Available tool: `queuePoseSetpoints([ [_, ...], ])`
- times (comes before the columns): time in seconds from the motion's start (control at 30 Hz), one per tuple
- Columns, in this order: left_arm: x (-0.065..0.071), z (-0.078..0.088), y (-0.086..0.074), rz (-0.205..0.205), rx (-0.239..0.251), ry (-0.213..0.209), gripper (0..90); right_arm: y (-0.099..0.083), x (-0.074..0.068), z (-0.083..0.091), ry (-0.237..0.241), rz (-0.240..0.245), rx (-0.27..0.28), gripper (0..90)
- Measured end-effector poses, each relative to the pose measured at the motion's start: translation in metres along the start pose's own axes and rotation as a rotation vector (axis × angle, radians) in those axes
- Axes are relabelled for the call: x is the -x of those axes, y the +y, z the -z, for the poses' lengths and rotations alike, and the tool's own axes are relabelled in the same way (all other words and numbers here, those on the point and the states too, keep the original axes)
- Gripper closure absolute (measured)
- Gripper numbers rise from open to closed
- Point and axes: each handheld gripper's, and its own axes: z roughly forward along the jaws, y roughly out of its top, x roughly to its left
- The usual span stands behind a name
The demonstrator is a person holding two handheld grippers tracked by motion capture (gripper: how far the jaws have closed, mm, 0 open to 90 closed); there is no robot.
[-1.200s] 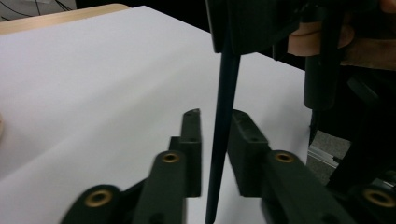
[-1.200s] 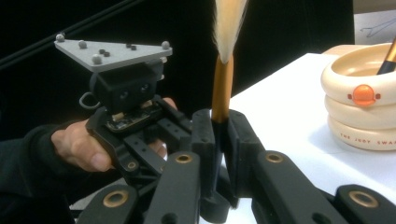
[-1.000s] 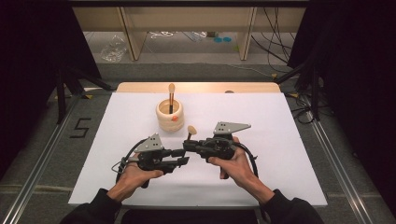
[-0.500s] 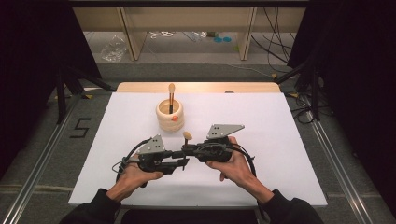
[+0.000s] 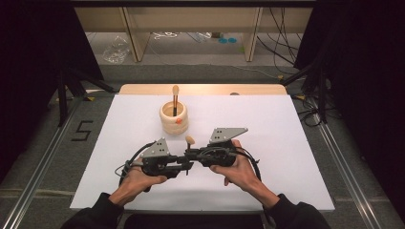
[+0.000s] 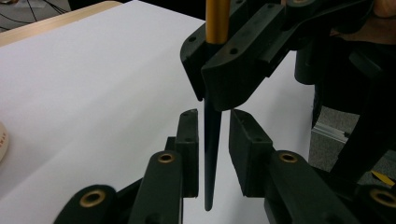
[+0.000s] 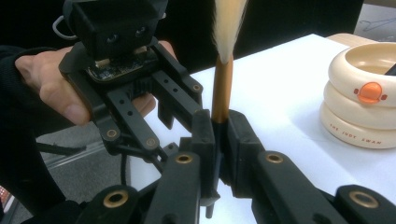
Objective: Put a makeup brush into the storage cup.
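A makeup brush (image 7: pixel 222 88) with a gold ferrule, pale bristles and a black handle stands upright. My right gripper (image 7: pixel 219 135) is shut on it just below the ferrule. In the high view the brush tip (image 5: pixel 190 140) pokes up where the two grippers meet at the table's front middle. My left gripper (image 6: pixel 212 135) faces the right one, and the thin lower handle (image 6: pixel 211 154) hangs between its jaws. Those jaws have just been closing. A gap remains on one side, so they are open.
A round cream holder (image 5: pixel 174 117) with an orange button stands behind the grippers, with another brush (image 5: pixel 175 98) upright in it. The white table sheet (image 5: pixel 286 143) spreads to both sides. A wooden strip (image 5: pixel 258 89) lines its far edge.
The left jaws have narrowed around the brush handle. The brush tip has shifted slightly toward the person, and the two grippers sit a touch closer together.
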Motion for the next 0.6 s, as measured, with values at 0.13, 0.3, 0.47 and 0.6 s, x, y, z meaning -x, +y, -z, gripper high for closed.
queuePoseSetpoints([
  [0.13,-0.0011,0.0004,0.0002,0.008,0.006,-0.002,76.0,-0.0001,0.0003,-0.0002,0.002,-0.002,0.001,83.5],
  [0.3,-0.002,0.0009,-0.0001,0.021,0.01,-0.007,79.8,-0.0001,0.0002,-0.0009,0.002,-0.001,0.004,83.5],
  [0.47,-0.0035,0.0008,-0.0001,0.013,0.018,-0.012,83.1,-0.0002,0.0,-0.001,0.003,-0.001,-0.001,83.5],
  [0.6,-0.0028,0.0008,-0.0009,0.038,0.02,-0.008,83.5,-0.0002,0.0003,-0.0013,0.007,-0.008,0.005,83.2],
])
